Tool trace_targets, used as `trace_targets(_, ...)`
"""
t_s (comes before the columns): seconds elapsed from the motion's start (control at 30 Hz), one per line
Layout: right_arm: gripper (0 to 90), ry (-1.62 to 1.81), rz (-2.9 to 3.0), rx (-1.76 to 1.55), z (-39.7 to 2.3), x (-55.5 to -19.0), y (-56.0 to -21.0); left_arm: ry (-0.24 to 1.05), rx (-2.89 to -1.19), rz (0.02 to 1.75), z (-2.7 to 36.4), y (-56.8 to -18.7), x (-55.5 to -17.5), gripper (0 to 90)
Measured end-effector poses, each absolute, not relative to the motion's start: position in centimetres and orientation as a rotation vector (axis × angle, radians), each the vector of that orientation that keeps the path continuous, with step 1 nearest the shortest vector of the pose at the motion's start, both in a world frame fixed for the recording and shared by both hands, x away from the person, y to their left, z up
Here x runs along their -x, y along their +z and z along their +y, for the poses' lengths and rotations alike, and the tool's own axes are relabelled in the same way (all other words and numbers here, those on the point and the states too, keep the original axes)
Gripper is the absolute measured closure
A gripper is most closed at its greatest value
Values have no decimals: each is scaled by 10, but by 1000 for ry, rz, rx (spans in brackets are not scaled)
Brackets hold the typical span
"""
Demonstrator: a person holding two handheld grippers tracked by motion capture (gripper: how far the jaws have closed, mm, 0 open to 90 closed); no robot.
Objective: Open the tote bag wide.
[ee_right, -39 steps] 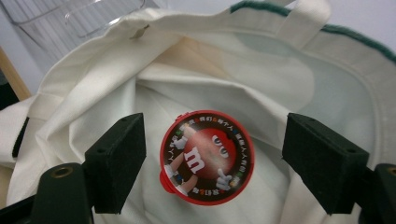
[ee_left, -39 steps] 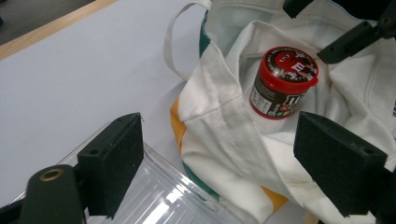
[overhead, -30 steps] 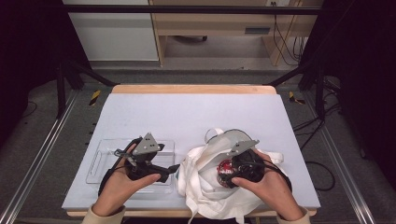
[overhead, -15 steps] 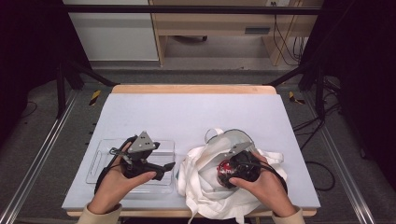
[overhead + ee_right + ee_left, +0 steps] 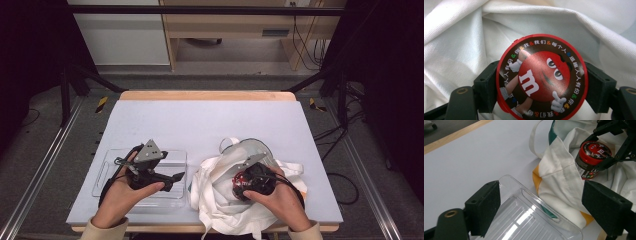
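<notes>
right gripper view has a candy jar (image 5: pixel 541 77) square in front of the lens: round red lid printed with a red m&m figure and a ring of chinese characters. the right gripper (image 5: pixel 541 86) is clamped on it, one black jaw pressed to each side of the lid. creased white cloth of a tote bag (image 5: pixel 461 37) lies all round and behind the jar.

left gripper view gives the side aspect: the jar (image 5: pixel 591 161) has a dark labelled body under the red lid and is held by the right gripper (image 5: pixel 607 145) over the bag's opening, its lower part behind a fold of the cloth. the bag (image 5: pixel 559 177) is white with a green edge at its mouth and an orange patch low on its side, and a strap loops out onto the table.

the left gripper (image 5: pixel 541 205) stands with its jaws wide apart and nothing between them, above a clear plastic tray (image 5: pixel 529 217) with a ribbed floor. the tray's corner lies just beside the bag; touching or not cannot be told.

high view places the jar (image 5: pixel 243 178) at the near right of the pale table (image 5: pixel 210 120), on the bag (image 5: pixel 215 200), with the tray (image 5: pixel 176 159) at near left under the left gripper (image 5: pixel 172 178). a hand (image 5: pixel 280 197) holds the right gripper (image 5: pixel 246 181), another hand (image 5: pixel 122 192) the left
</notes>
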State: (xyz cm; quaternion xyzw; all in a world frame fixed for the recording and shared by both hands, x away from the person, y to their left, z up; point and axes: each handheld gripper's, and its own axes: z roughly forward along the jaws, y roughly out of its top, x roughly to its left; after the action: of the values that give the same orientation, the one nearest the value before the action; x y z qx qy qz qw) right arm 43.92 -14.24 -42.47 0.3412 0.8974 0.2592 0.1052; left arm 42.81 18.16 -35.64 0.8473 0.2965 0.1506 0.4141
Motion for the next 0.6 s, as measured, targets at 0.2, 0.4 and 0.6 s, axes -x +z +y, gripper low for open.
trace_targets(0.2,255,736,2648,-1013,-141,-439,-423,387,-2128,749,185,-355,-429,153)
trace_targets(0.4,255,748,2621,-1012,-143,-439,-416,396,-2114,761,190,-353,-430,153)
trace_targets(0.6,255,781,2594,-1007,-145,-437,-408,408,-2114,789,199,-355,-434,152)
